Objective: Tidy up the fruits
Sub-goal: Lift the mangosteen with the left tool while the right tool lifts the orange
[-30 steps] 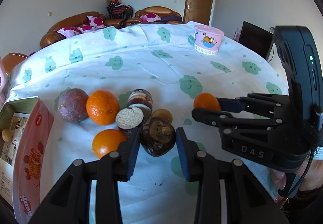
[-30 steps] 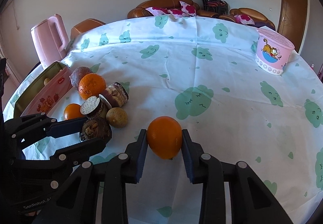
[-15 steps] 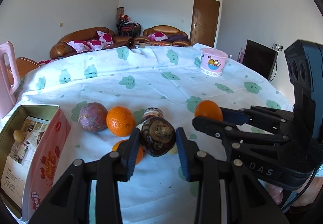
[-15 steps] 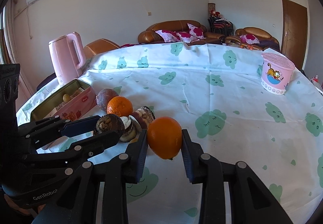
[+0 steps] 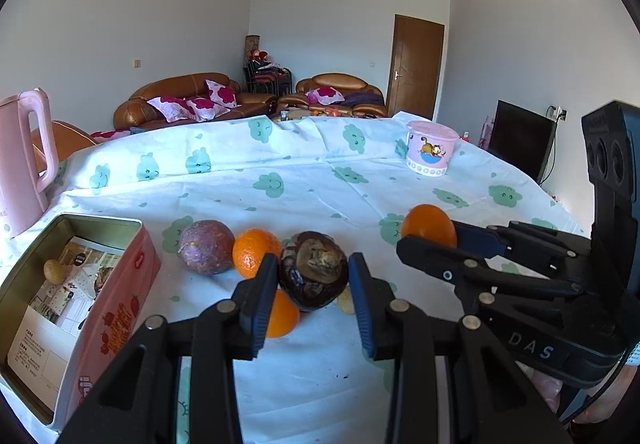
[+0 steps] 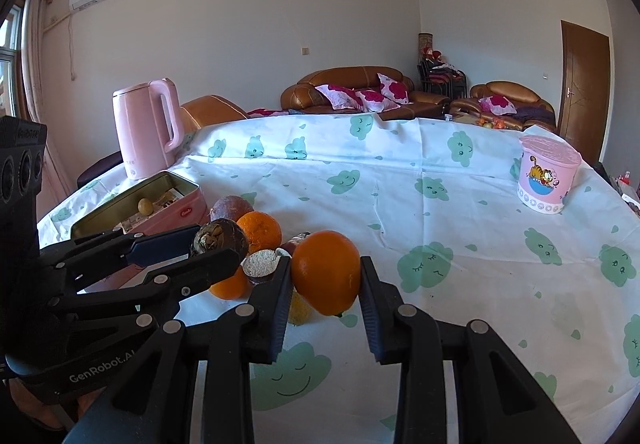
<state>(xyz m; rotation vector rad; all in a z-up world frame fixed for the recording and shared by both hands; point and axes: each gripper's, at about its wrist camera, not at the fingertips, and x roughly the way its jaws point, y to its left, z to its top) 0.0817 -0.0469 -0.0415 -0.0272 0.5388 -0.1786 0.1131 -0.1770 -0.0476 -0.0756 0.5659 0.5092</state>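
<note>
A: Any writing to read?

B: "DAS" in pale letters on the black body of the right gripper (image 5: 430, 234), and "GenRobot.AI" on the body of the left gripper (image 6: 216, 240). The pink rectangular metal tin (image 5: 120, 284) has red lettering on its side, too distorted to read, and a printed leaflet lies inside it.

A: What is each gripper doing?

B: The left gripper (image 5: 313, 276) pinches a dark brown, wrinkled round fruit (image 5: 313, 274) between its blue pads, lifted above the white tablecloth with green smiling clouds (image 5: 280, 180). The right gripper (image 6: 324, 278) pinches a smooth, glossy orange (image 6: 326, 272) the same way, also off the cloth.

A: And the other fruit?

B: Just beyond the left gripper's tips lie a dull purple round fruit (image 5: 206, 246) and a dimpled mandarin (image 5: 256, 252), touching each other. A second mandarin (image 5: 282, 314) sits under its left finger. From the right wrist view, a halved fruit with a pale grainy cut face (image 6: 262, 264) lies between the two grippers.

A: The tin?

B: Open, left of the left gripper, with one small yellowish round fruit (image 5: 54, 271) in it. Beyond it stands a matte pink plastic kettle (image 6: 146, 128). Far off to the right is a pink lidded tub with a cartoon cat (image 6: 548, 174).
</note>
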